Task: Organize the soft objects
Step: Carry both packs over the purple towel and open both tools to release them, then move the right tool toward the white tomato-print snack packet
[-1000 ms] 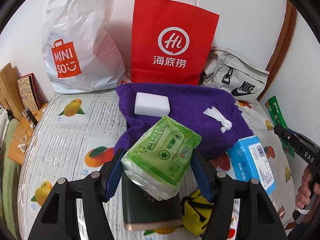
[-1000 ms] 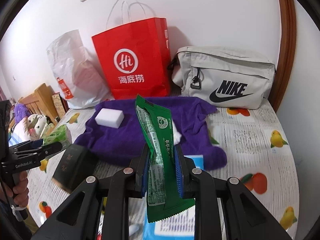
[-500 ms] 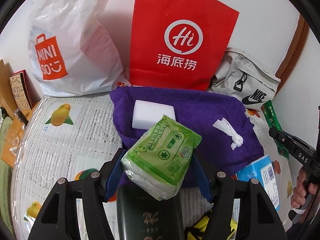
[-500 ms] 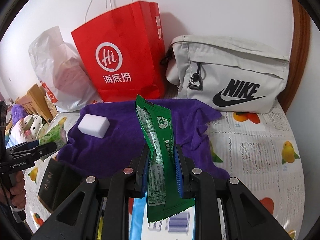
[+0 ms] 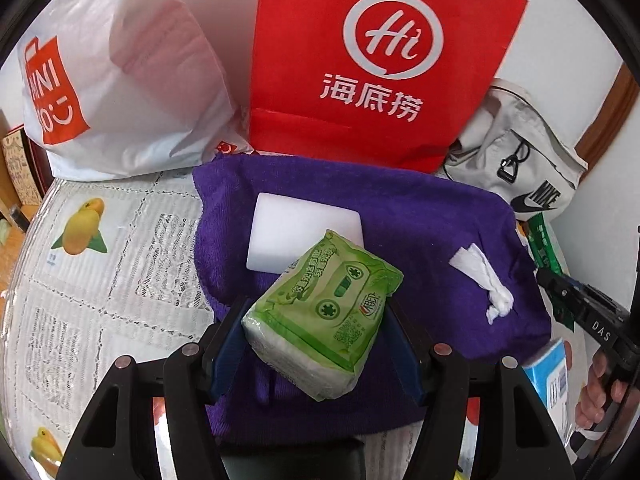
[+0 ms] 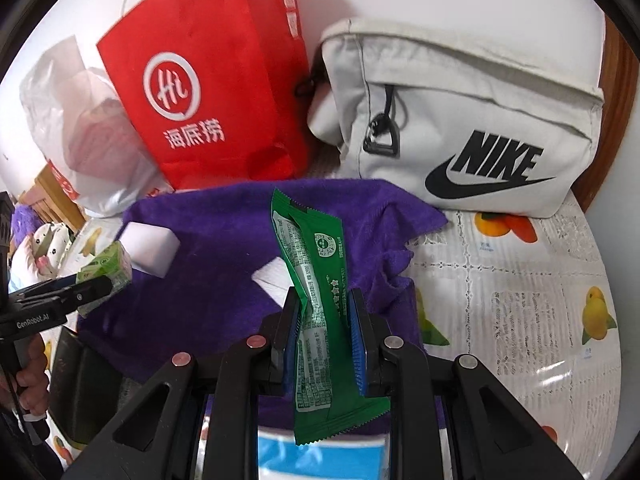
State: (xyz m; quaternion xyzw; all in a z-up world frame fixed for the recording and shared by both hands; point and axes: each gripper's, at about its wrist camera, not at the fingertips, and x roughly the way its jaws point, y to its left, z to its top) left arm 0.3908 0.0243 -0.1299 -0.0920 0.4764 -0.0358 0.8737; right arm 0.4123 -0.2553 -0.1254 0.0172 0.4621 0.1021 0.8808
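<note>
My left gripper (image 5: 316, 336) is shut on a green tissue pack (image 5: 324, 316) and holds it over the near edge of a purple towel (image 5: 420, 224). A white sponge block (image 5: 296, 232) and a crumpled white tissue (image 5: 484, 280) lie on the towel. My right gripper (image 6: 324, 328) is shut on a green sachet (image 6: 316, 280), held upright over the towel's (image 6: 224, 232) right part. The sponge (image 6: 150, 246) and the left gripper with its pack (image 6: 106, 268) show at the left of the right wrist view.
A red paper bag (image 5: 376, 60), a white plastic bag (image 5: 120, 80) and a grey Nike pouch (image 6: 460, 120) stand along the back wall. A blue box (image 5: 554, 388) and a dark green box (image 6: 80, 372) lie near the towel's front edge on the fruit-print cover (image 6: 520, 288).
Both grippers have moved forward toward the towel and the bags, each still holding its item. The towel and bags loom larger in both views.
</note>
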